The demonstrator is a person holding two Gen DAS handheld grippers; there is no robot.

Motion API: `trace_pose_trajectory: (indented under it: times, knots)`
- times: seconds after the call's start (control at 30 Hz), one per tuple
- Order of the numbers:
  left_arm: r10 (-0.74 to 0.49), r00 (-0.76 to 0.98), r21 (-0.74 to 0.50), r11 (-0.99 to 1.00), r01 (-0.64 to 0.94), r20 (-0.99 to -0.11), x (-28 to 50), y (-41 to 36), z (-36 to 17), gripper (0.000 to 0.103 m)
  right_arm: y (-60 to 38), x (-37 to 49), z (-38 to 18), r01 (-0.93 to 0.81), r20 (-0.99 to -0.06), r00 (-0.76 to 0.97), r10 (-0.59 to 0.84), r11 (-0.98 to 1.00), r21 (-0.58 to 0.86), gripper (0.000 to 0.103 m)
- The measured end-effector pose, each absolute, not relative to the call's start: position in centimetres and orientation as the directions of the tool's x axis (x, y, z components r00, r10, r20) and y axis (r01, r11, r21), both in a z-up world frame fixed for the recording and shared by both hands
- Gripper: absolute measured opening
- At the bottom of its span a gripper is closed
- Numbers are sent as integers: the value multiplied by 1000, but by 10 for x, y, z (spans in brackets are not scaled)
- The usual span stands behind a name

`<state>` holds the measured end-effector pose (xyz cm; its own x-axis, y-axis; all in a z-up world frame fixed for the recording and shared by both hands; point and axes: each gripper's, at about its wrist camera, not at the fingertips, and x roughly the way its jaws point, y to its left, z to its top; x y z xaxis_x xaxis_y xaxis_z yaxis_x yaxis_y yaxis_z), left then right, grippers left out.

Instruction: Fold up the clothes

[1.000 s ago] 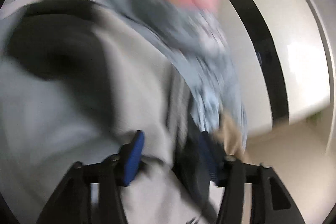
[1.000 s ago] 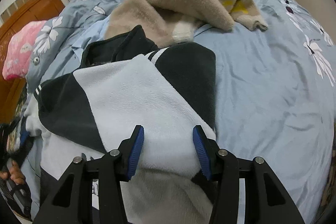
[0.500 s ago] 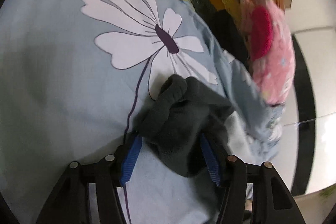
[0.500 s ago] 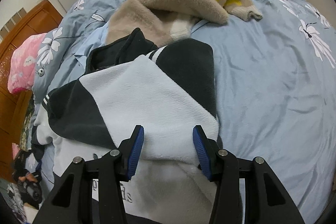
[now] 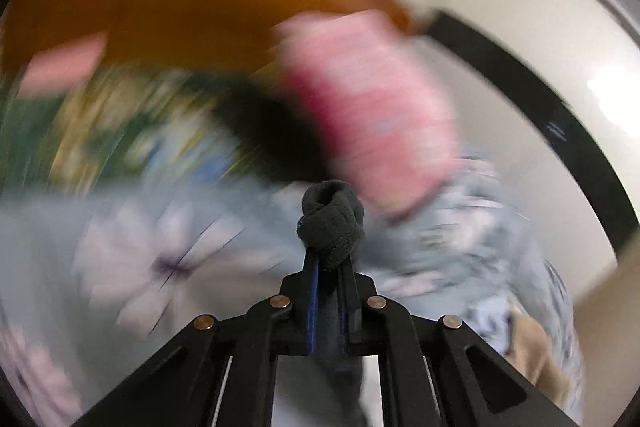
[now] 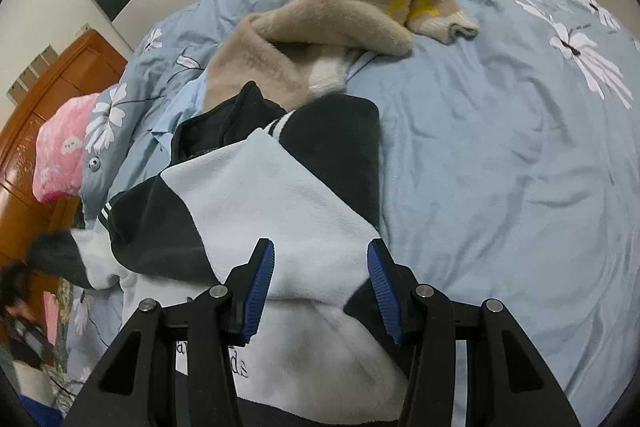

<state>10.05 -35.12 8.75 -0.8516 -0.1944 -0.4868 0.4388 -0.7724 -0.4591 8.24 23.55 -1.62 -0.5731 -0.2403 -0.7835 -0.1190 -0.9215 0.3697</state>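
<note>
L gripper (image 5: pixel 329 267) is squeezed tight on a dark grey cuff (image 5: pixel 330 223) of the fleece top (image 6: pixel 256 195), lifted over the blue flower bedding (image 6: pixel 500 147); view very blurry. R gripper (image 6: pixel 321 283) hangs open over the black & white top on the bed, pads not pressing. Stitched letters by the hem, only "ds" readable. Tan sweater (image 6: pixel 320 39) lies behind, pink pillow (image 6: pixel 62 143) at left

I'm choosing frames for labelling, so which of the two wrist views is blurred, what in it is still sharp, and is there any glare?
Left wrist view: heavy motion smear across the background; only the left gripper and the dark fleece cuff it pinches stay sharp; a bright glare patch sits at the right edge. Right wrist view: evenly lit and crisp on the black-and-white fleece and blue duvet; only the far-left edge is smeared; fisheye bending throughout.
</note>
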Motion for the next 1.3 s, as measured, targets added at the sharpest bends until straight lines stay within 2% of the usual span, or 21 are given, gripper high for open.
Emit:
trace_pose_trajectory:
  times: [0.1,0.23,0.33,0.47,0.6,0.7,0.8,0.93,1.03,1.1,1.17,1.3]
  knots:
    - [-89,-913,-402,-878,261,-399,77,-288,137,8,242,87,-22,-130,-770,-581,-264,-904,407,50]
    - [132,-939,-343,-939,-15,-319,52,-183,174,8,250,90,-20,-121,-746,-602,-284,-892,436,50]
    - [279,-903,-307,-935,-177,-327,39,-106,171,8,258,93,-15,-114,-726,-628,-281,-889,443,50]
    - [431,-797,-289,-898,-332,-423,32,-15,134,8,274,103,-13,-135,-703,-658,-271,-876,463,50]
    - [472,-664,-234,-877,-419,-580,34,63,74,8,294,114,-23,-183,-707,-660,-255,-858,479,50]
    - [453,-565,-207,-871,-445,-690,34,100,26,8,308,121,-35,-228,-717,-652,-247,-838,495,50]
    - [425,-501,-215,-880,-424,-753,34,113,-8,8,320,129,-46,-268,-724,-645,-244,-815,513,50]
    - [421,-461,-228,-880,-417,-781,35,120,-26,10,327,134,-53,-293,-728,-640,-246,-797,528,50]
    - [427,-417,-234,-868,-439,-802,34,125,-34,19,327,134,-54,-294,-720,-644,-257,-786,543,50]
    - [448,-386,-257,-853,-453,-806,37,124,-38,33,325,131,-51,-283,-713,-649,-264,-786,549,50]
    - [489,-358,-302,-832,-465,-795,42,119,-37,44,321,129,-46,-265,-704,-657,-271,-791,551,50]
    - [501,-421,-290,-834,-470,-756,65,85,-13,52,312,115,-35,-196,-679,-664,-312,-804,561,50]
